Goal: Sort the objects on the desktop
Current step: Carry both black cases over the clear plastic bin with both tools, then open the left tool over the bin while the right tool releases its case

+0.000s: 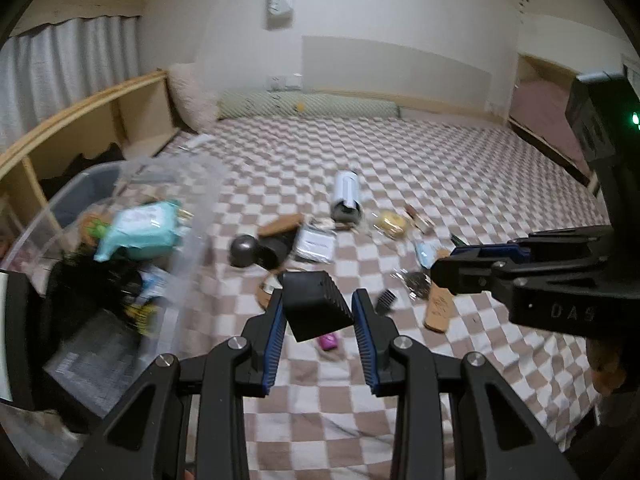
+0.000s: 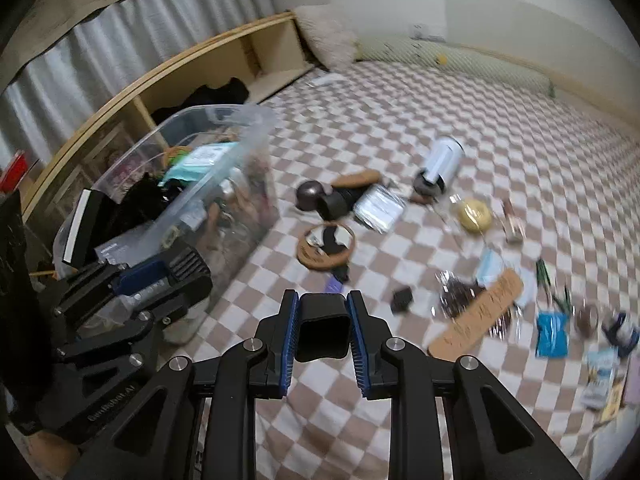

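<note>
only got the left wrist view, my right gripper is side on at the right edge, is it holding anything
Observer: Yes. In the right wrist view, the right gripper is shut on a black hollow plastic piece with a square mouth.
Operator: what lies behind it on the bed, it blocks me there
Observer: A blue foil packet lies on the checked bed cover, towards its right side.
Operator: and the round thing half hidden behind my black ribbed block
Observer: It is a round cork tray with black and white bits in it. It lies apart from the clear plastic bin.
</note>
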The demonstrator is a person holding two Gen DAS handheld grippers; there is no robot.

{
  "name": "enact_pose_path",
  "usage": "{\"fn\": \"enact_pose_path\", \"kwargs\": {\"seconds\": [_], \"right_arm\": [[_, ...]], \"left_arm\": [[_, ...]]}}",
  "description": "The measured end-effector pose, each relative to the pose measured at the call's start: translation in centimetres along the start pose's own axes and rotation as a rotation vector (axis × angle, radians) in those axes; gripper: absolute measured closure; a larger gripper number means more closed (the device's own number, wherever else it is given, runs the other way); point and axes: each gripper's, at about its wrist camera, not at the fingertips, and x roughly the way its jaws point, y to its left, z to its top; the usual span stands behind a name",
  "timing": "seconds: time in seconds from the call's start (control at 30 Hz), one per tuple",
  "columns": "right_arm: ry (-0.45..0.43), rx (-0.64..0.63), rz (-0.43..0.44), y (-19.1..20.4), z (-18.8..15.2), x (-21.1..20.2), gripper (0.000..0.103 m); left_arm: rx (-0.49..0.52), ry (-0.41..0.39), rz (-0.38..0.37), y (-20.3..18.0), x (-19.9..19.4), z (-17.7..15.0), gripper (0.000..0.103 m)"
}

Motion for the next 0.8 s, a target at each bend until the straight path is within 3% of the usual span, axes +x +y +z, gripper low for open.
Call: {"fn": "enact_pose_path", "kwargs": {"seconds": [0.53, 0.8], "right_arm": [[-0.014, -0.220, 0.089, 10.4, 6.1, 0.8, 0.077], [-0.016, -0.236, 0.121, 13.5, 8.8, 2.7, 0.077]], "left_arm": [[-0.191, -0.031, 0.190, 10.5, -5.1, -1.4, 0.070], [-0.270, -0.041, 0.263, 14.9, -6.6, -2.6, 0.070]]}}
